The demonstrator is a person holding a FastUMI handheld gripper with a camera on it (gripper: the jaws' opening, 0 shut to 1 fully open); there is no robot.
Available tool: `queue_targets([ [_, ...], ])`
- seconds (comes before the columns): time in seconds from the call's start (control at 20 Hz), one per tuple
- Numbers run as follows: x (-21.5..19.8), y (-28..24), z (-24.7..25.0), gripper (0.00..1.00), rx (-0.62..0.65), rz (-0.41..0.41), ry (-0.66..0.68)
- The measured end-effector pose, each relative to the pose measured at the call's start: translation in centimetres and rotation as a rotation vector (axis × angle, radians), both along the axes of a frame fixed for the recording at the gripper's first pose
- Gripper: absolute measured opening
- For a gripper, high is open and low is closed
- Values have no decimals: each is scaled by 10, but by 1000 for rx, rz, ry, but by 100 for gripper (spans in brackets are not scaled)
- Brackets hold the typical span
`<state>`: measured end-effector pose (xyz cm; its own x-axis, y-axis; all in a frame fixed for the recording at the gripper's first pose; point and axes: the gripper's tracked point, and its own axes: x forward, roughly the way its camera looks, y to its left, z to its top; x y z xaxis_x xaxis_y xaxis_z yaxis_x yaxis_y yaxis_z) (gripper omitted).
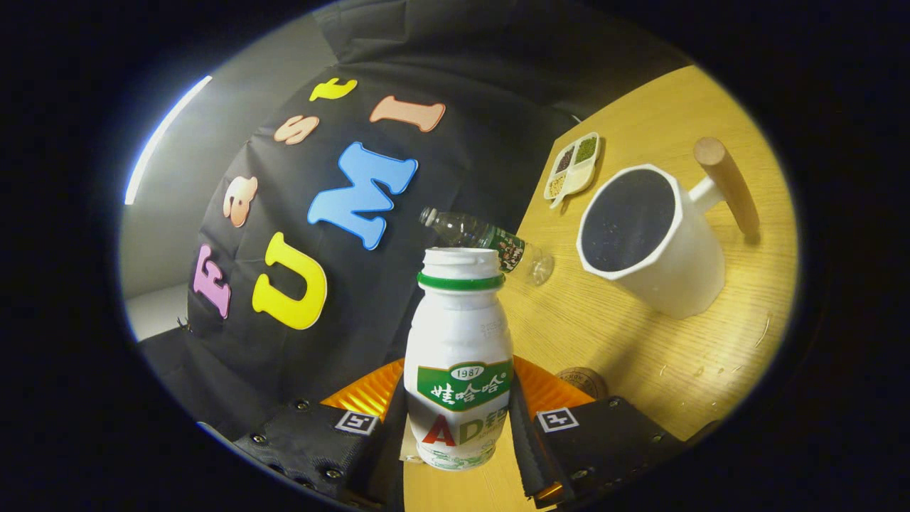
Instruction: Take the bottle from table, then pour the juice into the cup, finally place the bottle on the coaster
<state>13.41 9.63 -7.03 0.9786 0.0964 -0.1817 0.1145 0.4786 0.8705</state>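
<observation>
Bottle (pixel 459 355) in the claw (pixel 458 427): the two fingers are clamped on its lower body, one each side of the label, and it sits upright between them with its open white mouth and green neck ring pointing away from the camera. The whole scene leans, so the bottle looks lifted and beginning to tip rather than standing on the table (pixel 668 341), though its base is hidden and I cannot be sure it is clear of the wood.

To the right and a little farther off stands the cup (pixel 643 238), white, with a dark inside and a wooden handle jutting out on its far right side. It is well apart from the bottle's mouth, and nothing is running out yet. A round brown disc (pixel 583 380), likely the coaster, lies just beyond the right finger. Farther back lie a clear plastic bottle (pixel 490 242) on its side and a small divided dish (pixel 573 167).

By my reading the pick-up is done. Left to do: carry the mouth over the cup, pour, then set the bottle on the coaster.
</observation>
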Motion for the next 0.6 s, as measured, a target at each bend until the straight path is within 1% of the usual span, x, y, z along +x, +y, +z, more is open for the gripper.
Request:
queue_targets([
  [0.25,0,5,9,66,-205,20,-7],
  [0.4,2,15,22,66,-273,44,-51],
  [0.6,1,22,21,66,-425,78,-44],
])
